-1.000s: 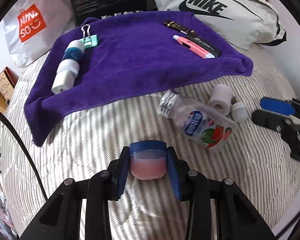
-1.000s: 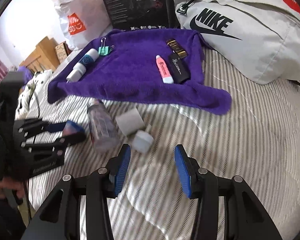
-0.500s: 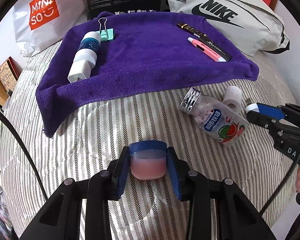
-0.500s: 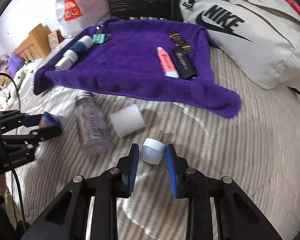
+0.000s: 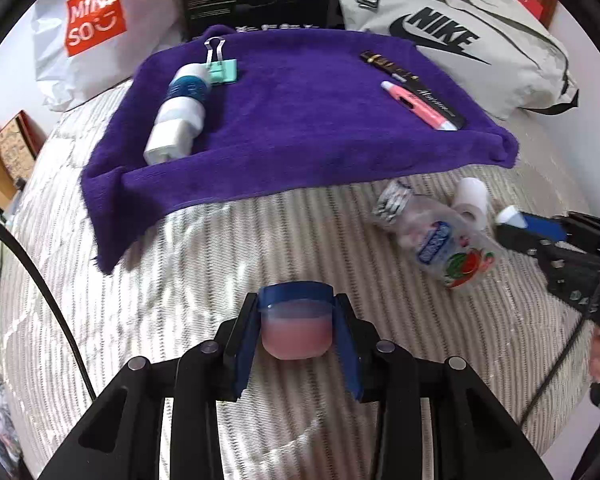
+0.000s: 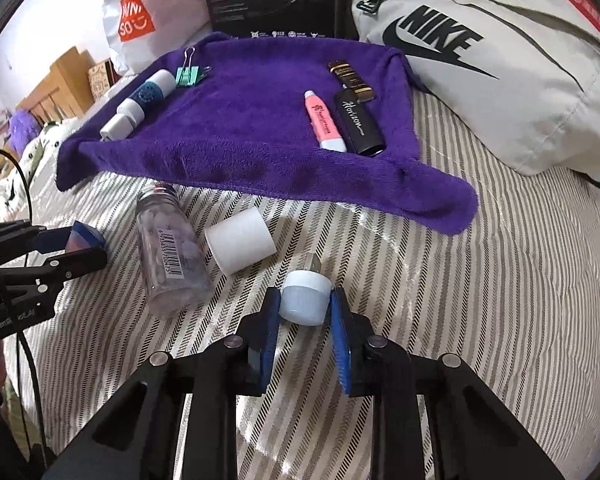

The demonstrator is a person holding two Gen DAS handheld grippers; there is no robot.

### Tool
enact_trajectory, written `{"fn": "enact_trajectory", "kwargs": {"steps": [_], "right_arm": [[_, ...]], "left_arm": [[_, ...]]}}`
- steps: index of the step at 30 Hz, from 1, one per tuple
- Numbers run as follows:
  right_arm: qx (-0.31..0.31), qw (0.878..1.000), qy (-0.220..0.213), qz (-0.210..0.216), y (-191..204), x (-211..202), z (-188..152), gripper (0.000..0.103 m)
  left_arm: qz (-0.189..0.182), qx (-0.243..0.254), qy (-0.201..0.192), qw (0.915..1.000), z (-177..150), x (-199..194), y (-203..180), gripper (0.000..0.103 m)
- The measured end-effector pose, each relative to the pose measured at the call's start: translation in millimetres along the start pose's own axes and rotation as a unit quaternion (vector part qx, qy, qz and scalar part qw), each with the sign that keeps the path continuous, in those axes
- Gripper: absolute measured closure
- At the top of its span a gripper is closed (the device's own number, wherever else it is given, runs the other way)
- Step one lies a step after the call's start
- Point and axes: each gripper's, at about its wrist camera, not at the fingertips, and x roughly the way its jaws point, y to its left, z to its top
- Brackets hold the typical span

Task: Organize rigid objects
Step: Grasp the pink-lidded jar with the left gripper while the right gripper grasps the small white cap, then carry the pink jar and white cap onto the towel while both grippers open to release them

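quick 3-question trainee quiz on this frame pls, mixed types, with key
1. True or false: the left gripper is shut on the pink jar.
2. The right gripper holds: A) the white roll B) the white plug adapter C) the pink highlighter.
3. Fill in: the candy bottle lies on the striped bedcover, not on the purple ____.

Key: 1 true; 2 B; 3 towel.

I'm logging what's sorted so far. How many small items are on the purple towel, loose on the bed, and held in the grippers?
On the purple towel: 6
Loose on the bed: 2
Held in the left gripper: 1
Held in the right gripper: 1
Total: 10
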Motion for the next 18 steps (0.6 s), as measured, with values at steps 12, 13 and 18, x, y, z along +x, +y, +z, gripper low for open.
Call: {"fn": "enact_trajectory", "kwargs": {"steps": [12, 13, 18], "right_arm": [[0.011, 0.999, -0.024, 0.023, -12.1, -27.5, -2.1, 0.078], [0.014, 0.999, -0.027, 0.025, -13.0, -29.4, -1.6, 0.078], [0.015, 0.999, -0.038, 0.033, -14.4, -37.8, 3.5, 0.078]], "left_arm": [[-0.019, -0.027, -0.012, 0.9994, -1.6, -15.3, 22.9, 0.068], [-0.022, -0.030, -0.014, 0.9992, -0.8, -17.4, 24.8, 0.068], [-0.034, -0.041, -0.026, 0.9983, 5.3, -28.3, 32.9, 0.068]]}}
